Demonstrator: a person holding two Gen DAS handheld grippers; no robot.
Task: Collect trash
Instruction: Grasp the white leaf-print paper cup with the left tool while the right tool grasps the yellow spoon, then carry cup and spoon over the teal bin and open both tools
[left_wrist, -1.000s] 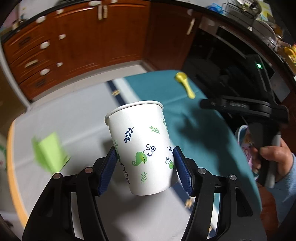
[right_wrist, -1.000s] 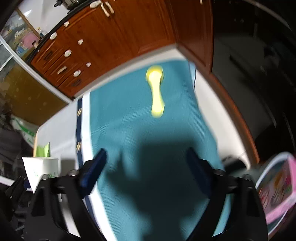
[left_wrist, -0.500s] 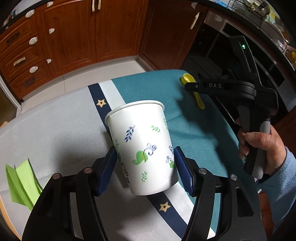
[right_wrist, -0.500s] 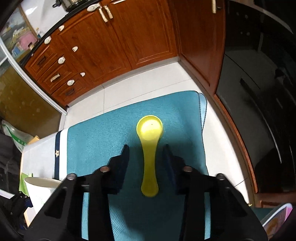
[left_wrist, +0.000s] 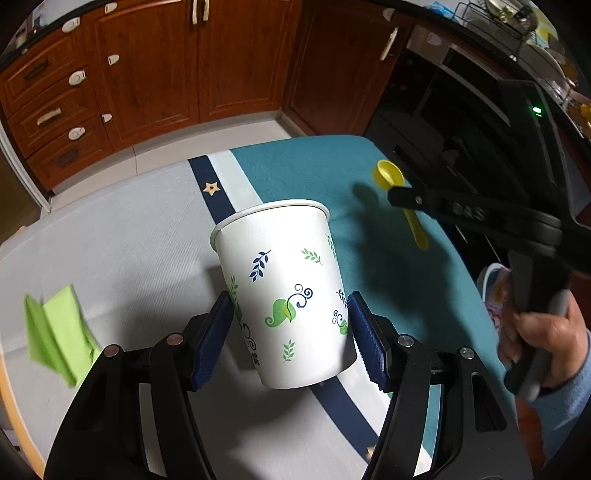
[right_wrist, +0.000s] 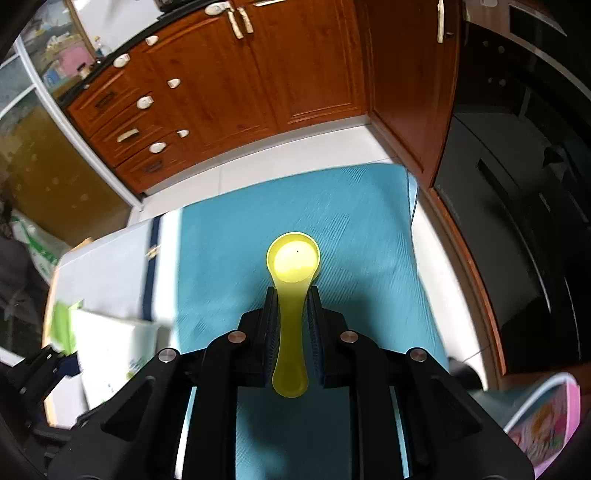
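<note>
Looking along the left gripper, its blue pads pinch a paper cup low on its wall, one pad on each side. The cup leans a little to the left, mouth up and tipped away, over the striped cloth of the worktop. A green paper scrap lies on the cloth at the near left, well apart from the cup. Far to the right a yellow scoop sits on the teal part, with the right gripper's black frame crossing its handle and a hand on the grip below.

From the right wrist, the right gripper has just been closing, and the scoop now stands between its pads: handle running straight down the middle, bowl poking out beyond the fingertips, both pads snug on the handle. The cup shows blurred at the near left edge.

So the step in hand looks like the pick of the scoop, with the cup serving as the collecting vessel. Next, I judge, the right hand should lift the scoop clear of the cloth and carry it left over the cup's mouth before letting go; the left hand would do well to hold the cup upright and steady. The green scrap is not yet collected.
</note>
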